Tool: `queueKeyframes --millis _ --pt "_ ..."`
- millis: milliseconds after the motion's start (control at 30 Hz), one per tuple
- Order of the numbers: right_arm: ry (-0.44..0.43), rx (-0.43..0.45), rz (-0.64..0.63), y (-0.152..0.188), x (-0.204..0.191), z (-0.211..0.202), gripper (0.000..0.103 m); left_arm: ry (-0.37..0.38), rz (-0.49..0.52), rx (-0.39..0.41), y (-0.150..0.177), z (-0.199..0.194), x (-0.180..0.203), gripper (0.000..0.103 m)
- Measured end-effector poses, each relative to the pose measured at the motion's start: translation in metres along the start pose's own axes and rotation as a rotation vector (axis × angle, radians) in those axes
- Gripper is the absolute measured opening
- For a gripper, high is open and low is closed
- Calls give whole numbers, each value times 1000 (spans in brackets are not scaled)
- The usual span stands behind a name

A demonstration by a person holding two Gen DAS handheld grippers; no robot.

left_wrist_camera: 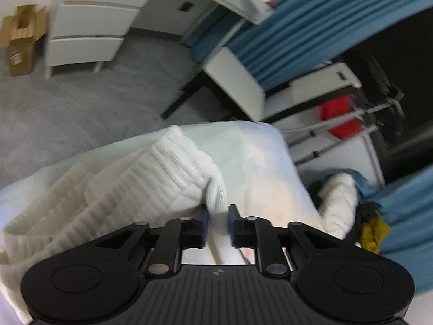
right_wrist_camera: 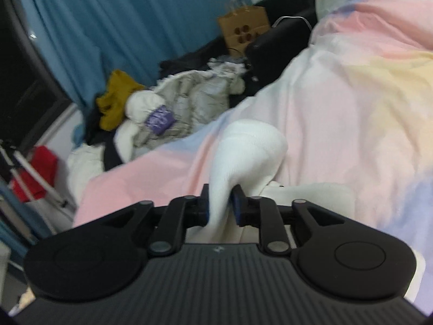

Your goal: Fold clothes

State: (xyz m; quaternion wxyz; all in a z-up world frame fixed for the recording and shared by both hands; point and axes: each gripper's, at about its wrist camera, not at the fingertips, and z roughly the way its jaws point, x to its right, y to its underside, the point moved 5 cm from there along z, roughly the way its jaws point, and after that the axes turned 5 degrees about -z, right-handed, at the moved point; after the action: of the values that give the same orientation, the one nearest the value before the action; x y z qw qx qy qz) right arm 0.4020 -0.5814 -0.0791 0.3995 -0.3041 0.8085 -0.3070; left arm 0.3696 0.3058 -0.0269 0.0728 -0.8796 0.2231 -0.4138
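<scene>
At the upper left of the left wrist view stand a cardboard box and a white drawer unit on grey floor, well apart from the work. Lower down, the white ribbed sweater lies bunched on the bed, its bulk running away to the lower left of the left gripper; a fold of it passes between the jaws, which stand slightly apart, and whether the blue pads press on it I cannot tell. To the right, the bed edge drops toward a clothes pile. In the right wrist view, a clothes heap fills the left, and the right gripper at lower centre has a white fold rising straight ahead between jaws narrowly parted, seemingly pinching it. Open pastel bedcover spreads to the right, the freest room for laying the fold.
</scene>
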Motion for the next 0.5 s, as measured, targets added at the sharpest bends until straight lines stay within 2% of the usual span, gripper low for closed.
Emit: queueKeyframes --millis 67,100,133,167,300,400,500 --pt "-63 11 20 -3 4 -14 48 76 30 -14 5 -13 0 37" --pt "-88 31 25 -5 6 -25 53 100 34 -15 9 -24 -3 43" --pt "-113 50 31 -6 8 -36 67 124 37 -16 14 -34 -6 45" --pt "-133 68 34 -7 10 -48 74 148 40 -17 19 -44 -9 48" --pt "-144 83 83 10 23 -98 75 196 44 -9 58 -96 -31 70" --pt "-114 28 163 38 38 -125 75 237 -50 -30 88 -130 -66 76" --pt "-79 -61 257 67 51 -136 75 215 -150 -75 112 -149 -95 77"
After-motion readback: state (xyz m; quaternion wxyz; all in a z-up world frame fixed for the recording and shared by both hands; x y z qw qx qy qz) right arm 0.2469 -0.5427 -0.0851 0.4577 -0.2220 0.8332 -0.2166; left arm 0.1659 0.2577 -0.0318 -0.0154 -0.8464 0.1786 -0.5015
